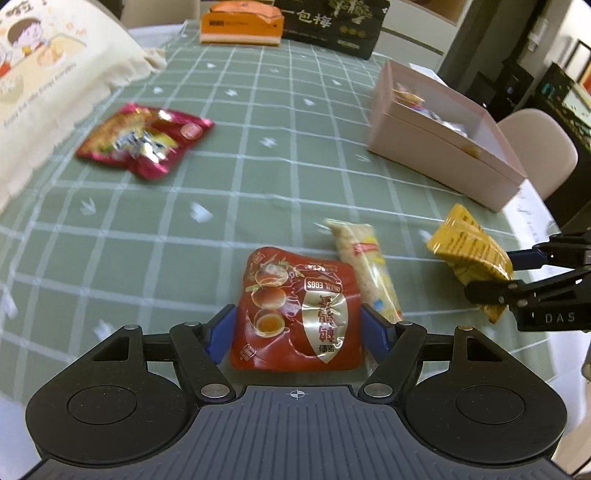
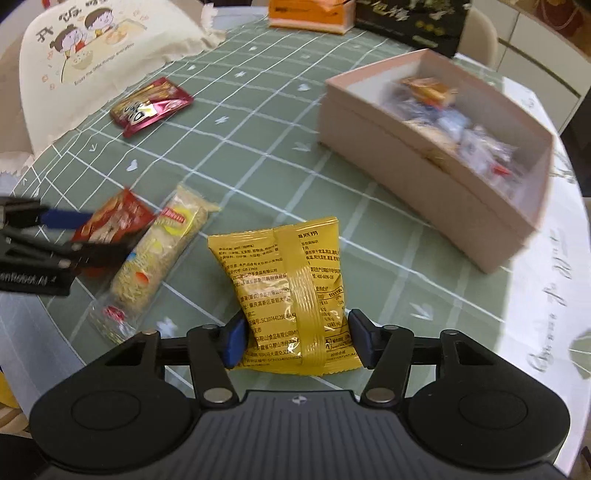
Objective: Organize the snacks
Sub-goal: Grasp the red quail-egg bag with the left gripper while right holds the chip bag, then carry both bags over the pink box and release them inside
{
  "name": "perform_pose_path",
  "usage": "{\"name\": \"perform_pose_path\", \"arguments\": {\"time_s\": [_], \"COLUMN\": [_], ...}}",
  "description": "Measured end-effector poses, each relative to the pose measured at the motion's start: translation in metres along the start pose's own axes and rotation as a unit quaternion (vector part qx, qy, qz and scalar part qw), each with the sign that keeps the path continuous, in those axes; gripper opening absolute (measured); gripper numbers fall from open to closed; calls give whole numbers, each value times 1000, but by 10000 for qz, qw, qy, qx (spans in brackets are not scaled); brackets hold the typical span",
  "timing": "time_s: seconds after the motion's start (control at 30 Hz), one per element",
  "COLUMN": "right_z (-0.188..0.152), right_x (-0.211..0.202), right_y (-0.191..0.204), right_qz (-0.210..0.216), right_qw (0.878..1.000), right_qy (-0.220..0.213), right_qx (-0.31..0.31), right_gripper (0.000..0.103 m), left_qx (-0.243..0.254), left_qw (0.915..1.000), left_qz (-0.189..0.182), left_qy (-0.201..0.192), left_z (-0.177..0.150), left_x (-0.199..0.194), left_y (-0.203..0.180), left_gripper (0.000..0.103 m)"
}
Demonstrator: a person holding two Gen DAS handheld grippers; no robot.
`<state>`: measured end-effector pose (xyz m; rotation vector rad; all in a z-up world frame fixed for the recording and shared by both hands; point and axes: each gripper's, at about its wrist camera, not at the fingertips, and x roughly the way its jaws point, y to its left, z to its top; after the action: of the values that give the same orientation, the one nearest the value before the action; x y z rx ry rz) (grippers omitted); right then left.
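A red quail-egg packet (image 1: 295,310) lies flat on the green checked tablecloth (image 1: 258,166) between the jaws of my left gripper (image 1: 297,332). The blue pads stand wide at its edges without squeezing it. My right gripper (image 2: 295,339) is shut on a yellow snack packet (image 2: 280,288), and its pads press the packet's lower sides. In the left wrist view that yellow packet (image 1: 469,247) is tilted up in the right gripper (image 1: 491,273). A pale noodle snack (image 2: 162,254) lies between the two packets. The open pink box (image 2: 406,177) holds several wrapped snacks.
A magenta snack packet (image 1: 144,140) lies at the far left near a cream printed cloth bag (image 1: 44,74). An orange box (image 1: 240,26) and a black box (image 1: 332,26) stand at the table's far edge. A pale chair (image 1: 539,147) sits beyond the pink box.
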<state>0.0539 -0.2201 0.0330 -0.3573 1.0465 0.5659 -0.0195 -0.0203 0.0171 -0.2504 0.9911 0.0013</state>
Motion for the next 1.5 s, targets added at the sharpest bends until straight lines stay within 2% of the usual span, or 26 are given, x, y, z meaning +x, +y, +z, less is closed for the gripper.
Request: {"name": "perform_pose_path", "arguments": {"time_s": [0.13,0.2,0.3,0.43,0.53,0.6,0.63,0.67,0.7,0.8,0.9,0.97,1.07,1.13,1.2,1.23,1.3,1.4,1.5], "right_z": [-20,-34,-55,-74,-73,-64,-62,-57,-52,-44,-34,-24,11,53,93,110,133,122,98], "right_x": [-23,-37,-55,-73,-82,-83,-82,-81,-80,-82,-85,-92,-105,-104,-96,-87,-66,-46,-18], "right_y": [-36,-57,-83,-111,-128,-135,-135,-137,-137,-143,-156,-160,-164,-171,-176,-177,-182,-197,-209], "right_qz": [256,466,675,781,1060,1298,1347,1386,1381,1234,1200,1148,889,843,921,896,622,542,-38], "right_qw": [9995,9986,9972,9956,9932,9905,9898,9892,9891,9894,9892,9885,9854,9845,9818,9837,9914,9940,9962], "right_qy": [-155,-235,-327,-448,-451,-444,-454,-473,-514,-760,-828,-984,-1443,-1536,-1661,-1557,-1148,-909,-603], "right_qx": [65,76,-45,-245,-197,-122,-94,-66,-51,-52,124,-76,-178,30,30,-83,-24,269,627], "right_gripper": [56,56,56,56,56,56,56,56,56,56,56,56,56,57,64,68,68,68,66], "left_qx": [-406,-629,-887,-1108,-1090,-739,-567,-511,-488,-526,-595,-578,-830,-1152,-1370,-1468,-1587,-1778,-2187], "left_qw": [9991,9973,9933,9838,9761,9800,9853,9865,9857,9851,9850,9833,9781,9746,9734,9733,9726,9683,9605], "left_qz": [75,168,172,25,132,181,392,639,738,531,583,690,836,796,690,643,626,786,902], "left_qy": [-116,-343,-720,-1412,-1874,-1839,-1565,-1421,-1435,-1551,-1514,-1580,-1714,-1748,-1700,-1643,-1578,-1569,-1463], "left_z": [-15,-23,-14,38,108,146,164,172,174,171,163,160,156,149,139,130,111,78,43], "left_x": [-8,-19,-35,-59,-56,-33,-15,-6,-2,6,12,10,-1,-8,-10,-9,-8,-8,-11], "left_y": [-44,-75,-113,-154,-179,-194,-200,-206,-209,-210,-205,-197,-177,-162,-149,-143,-132,-116,-96], "left_gripper": [76,76,76,77,78,79,79,78,73,72,72,72,71,71,71,71,71,71,70]}}
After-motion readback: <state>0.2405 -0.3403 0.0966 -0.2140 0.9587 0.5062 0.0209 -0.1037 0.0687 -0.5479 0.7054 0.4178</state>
